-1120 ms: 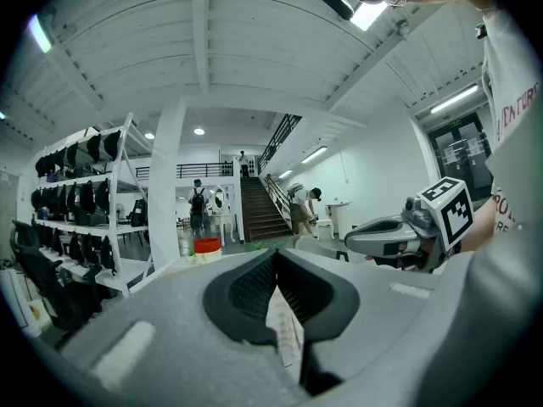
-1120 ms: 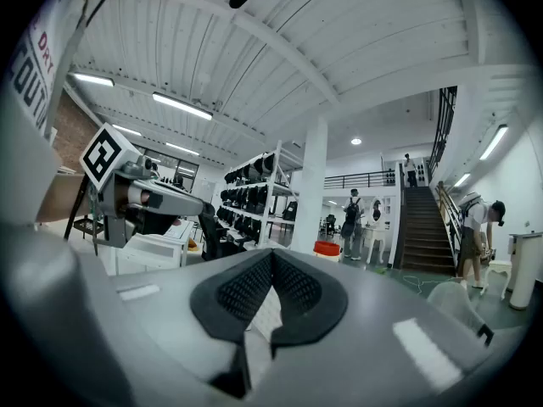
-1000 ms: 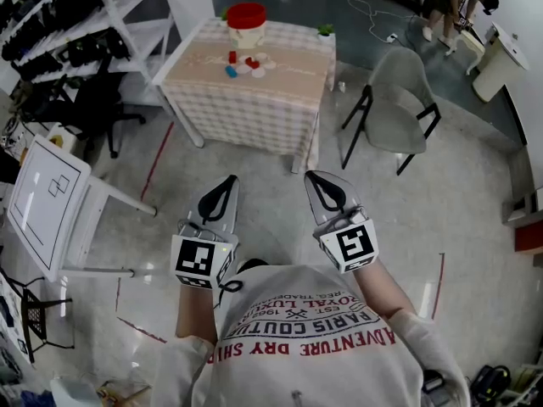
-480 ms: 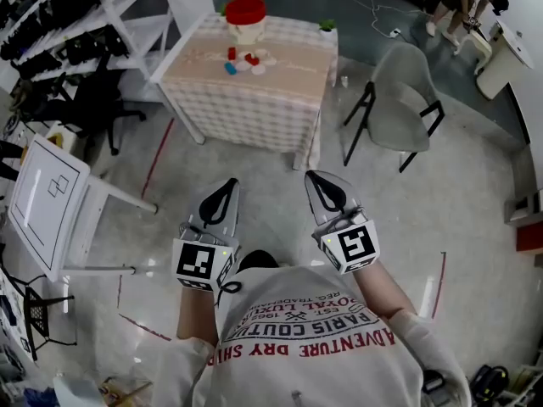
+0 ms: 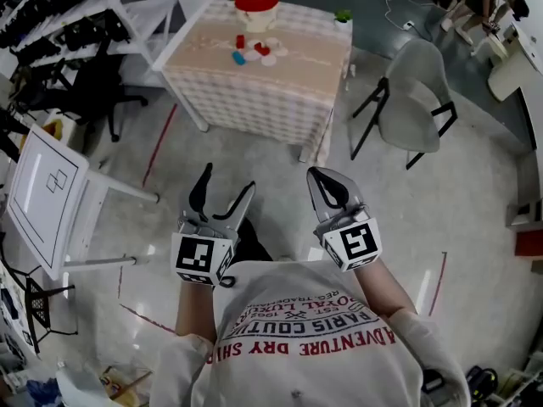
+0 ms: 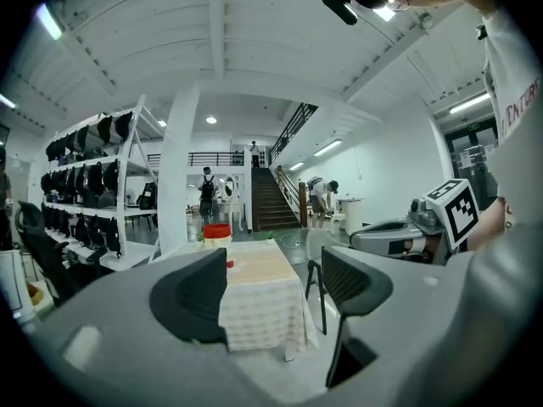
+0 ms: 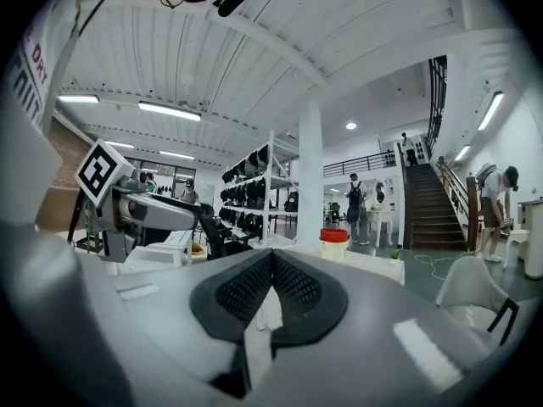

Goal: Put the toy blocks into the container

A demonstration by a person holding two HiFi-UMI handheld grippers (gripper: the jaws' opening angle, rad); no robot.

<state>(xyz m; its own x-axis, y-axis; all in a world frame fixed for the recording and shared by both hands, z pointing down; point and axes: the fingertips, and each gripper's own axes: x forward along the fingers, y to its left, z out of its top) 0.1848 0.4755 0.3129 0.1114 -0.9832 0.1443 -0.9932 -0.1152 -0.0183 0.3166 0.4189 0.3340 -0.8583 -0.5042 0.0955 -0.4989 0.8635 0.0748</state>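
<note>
I'm well short of the tabletop (image 5: 293, 79), with both tools held over the floor. My left tool (image 5: 226, 181) has just been opening and stands released, with nothing between its jaws. My right tool (image 5: 319, 176) is clenched on nothing. The toy blocks (image 5: 254, 52) lie scattered near the far edge, just in front of the red-topped container (image 5: 256, 0). I'd walk up to the near edge first, release the right tool too, and check whether that red top is a lid.

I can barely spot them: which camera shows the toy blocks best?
The head view: it looks down on the toy blocks spread on the table. The left gripper view shows only a red speck; the right gripper view shows none.
</note>
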